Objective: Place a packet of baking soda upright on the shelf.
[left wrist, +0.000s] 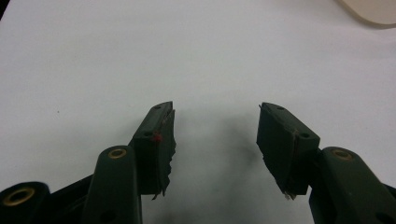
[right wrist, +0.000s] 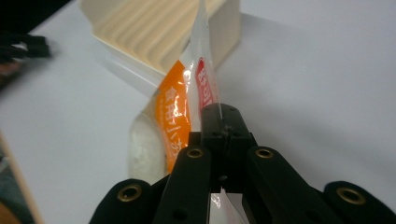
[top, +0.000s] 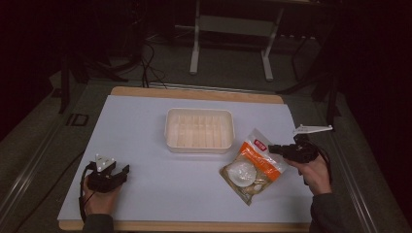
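A white sheet point(top: 160, 189) is covering most of a wooden table point(top: 194, 93), whose bare edge is showing along the far side and the near side. Beyond the table, a white metal stand point(top: 233, 29) is rising from a grey floor point(top: 228, 73), with dark cables point(top: 148, 63) trailing across the floor to its left. A dark strip of rail point(top: 29, 160) is running along the floor to the left of the table.

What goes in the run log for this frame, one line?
right tongs: shut on snack bag edge | left tongs: open, over bare table | cream tray: empty
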Available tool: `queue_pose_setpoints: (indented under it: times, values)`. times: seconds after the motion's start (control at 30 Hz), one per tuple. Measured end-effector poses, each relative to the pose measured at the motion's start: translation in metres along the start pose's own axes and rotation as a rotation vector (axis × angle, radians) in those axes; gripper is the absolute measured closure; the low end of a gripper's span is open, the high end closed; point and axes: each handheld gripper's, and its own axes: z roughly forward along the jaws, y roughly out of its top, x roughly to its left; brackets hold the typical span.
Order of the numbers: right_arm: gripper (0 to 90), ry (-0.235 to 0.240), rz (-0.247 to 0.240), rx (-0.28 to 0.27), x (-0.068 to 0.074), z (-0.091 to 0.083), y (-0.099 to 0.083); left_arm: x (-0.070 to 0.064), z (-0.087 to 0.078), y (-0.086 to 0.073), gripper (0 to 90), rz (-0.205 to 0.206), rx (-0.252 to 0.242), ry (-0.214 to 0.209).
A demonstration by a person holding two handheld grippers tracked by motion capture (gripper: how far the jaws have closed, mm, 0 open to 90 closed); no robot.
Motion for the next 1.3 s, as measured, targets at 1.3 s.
queue_pose_setpoints:
  times: [1.3]
  values:
    - [90.0,0.272,-0.018,-0.142,0.060,-0.009,0.026,0.001,-0.002,-0.001,46.2,-0.002,-0.023,0.019]
